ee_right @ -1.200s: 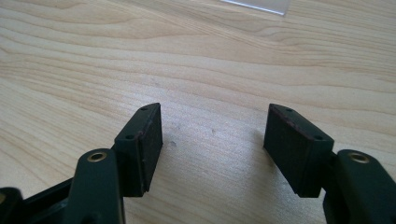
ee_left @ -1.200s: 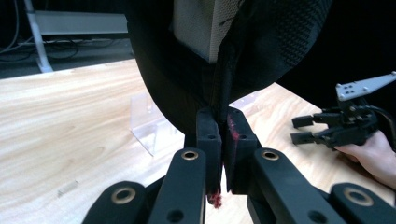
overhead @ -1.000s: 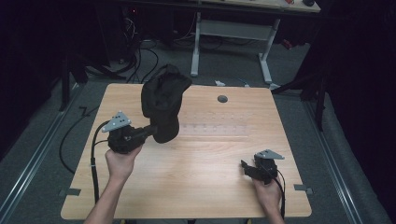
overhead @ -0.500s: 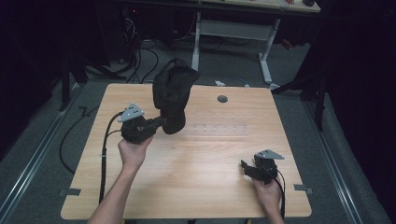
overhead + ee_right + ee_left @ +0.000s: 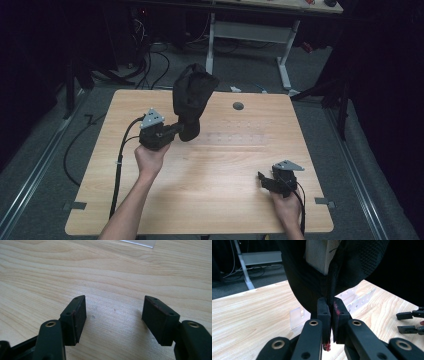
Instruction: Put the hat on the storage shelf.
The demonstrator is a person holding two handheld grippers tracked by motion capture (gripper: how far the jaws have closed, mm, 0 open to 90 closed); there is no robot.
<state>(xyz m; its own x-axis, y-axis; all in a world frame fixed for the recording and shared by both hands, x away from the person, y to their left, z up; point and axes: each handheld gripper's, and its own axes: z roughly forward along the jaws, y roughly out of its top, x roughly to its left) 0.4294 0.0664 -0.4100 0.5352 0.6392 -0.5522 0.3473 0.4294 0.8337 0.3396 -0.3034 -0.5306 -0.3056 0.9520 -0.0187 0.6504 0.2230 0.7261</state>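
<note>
The left claw (image 5: 184, 131) pinches a thin fold of the black cap (image 5: 192, 95); it could slip free. The right claw (image 5: 263, 181), spread empty at five o'clock on the bench (image 5: 225, 165), sits too far off to catch it.

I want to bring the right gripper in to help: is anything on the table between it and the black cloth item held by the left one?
Nothing visible: bare wooden table lies between the open right gripper and the black cloth item, which the left gripper clamps.
</note>
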